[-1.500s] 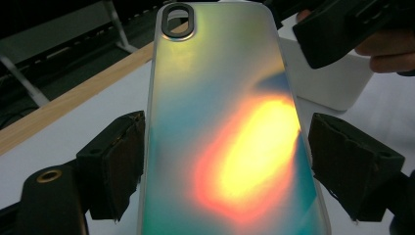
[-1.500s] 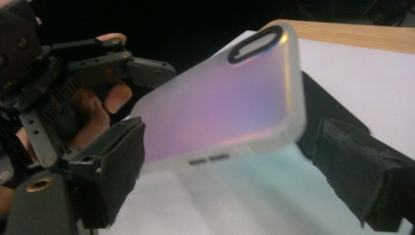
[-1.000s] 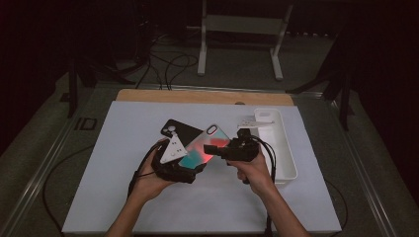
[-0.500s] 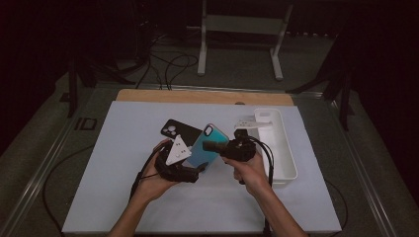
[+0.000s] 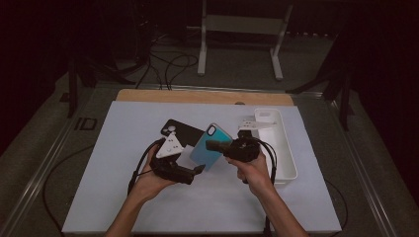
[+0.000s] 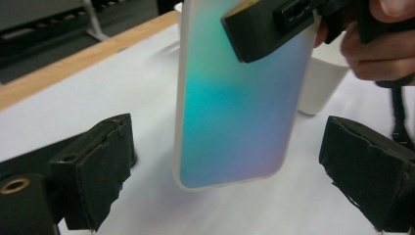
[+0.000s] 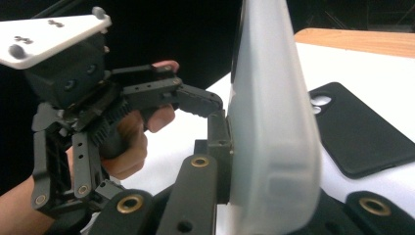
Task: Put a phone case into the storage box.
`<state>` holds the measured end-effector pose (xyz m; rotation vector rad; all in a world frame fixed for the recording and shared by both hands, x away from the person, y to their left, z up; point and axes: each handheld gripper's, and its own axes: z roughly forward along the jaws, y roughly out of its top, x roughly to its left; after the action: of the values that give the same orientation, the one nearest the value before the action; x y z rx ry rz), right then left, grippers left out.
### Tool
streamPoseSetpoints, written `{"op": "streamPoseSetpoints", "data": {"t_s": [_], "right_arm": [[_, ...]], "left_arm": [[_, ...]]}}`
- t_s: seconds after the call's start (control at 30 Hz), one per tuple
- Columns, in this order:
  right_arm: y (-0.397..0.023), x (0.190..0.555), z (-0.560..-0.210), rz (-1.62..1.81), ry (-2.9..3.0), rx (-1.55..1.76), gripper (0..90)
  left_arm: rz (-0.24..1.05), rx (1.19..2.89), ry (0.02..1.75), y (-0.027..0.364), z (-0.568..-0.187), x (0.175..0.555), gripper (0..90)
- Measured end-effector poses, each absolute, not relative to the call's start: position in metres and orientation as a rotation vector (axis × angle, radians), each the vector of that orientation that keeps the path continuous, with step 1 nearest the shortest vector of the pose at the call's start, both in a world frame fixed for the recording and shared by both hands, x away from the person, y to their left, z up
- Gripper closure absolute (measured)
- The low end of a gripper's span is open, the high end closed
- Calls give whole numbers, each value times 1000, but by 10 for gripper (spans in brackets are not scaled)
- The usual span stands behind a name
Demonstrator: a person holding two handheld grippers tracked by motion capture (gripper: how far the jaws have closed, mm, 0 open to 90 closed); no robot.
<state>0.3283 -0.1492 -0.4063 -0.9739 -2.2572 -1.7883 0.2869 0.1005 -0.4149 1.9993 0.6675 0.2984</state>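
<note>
- My right hand-held gripper pinches the teal phone case, lifted off the tabletop.
- My left hand-held gripper, jaws just widened, brackets its lower end untouching; handover done, placement pending.

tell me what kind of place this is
Probably a lab or studio set up for recording handling tasks, not a home: a white-topped work table in a dark room, black cables trailing over the floor, and a pale metal stand behind it.
</note>
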Motion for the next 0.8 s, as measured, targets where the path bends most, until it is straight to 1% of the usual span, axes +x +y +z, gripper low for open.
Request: {"op": "streamPoseSetpoints", "data": {"t_s": [0.17, 0.3, 0.4, 0.57, 0.7, 0.8], "right_arm": [[-151, 325, -404, -1801, -2282, -904, 876], [-149, 321, -401, -1808, -2321, -819, 875], [-147, 318, -400, -1800, -2338, -760, 876], [-143, 313, -396, -1805, -2349, -666, 875], [-141, 311, -393, -1806, -2349, -564, 875], [-137, 308, -390, -1792, -2382, -505, 875]], "left_arm": [[230, 2015, 659, 100, -418, 289, 50], [196, 2026, 628, 98, -419, 288, 70], [177, 2034, 610, 96, -420, 288, 136], [109, 2041, 565, 96, -423, 289, 261], [77, 2059, 535, 93, -426, 287, 276], [63, 2062, 509, 92, -426, 285, 343]]}}
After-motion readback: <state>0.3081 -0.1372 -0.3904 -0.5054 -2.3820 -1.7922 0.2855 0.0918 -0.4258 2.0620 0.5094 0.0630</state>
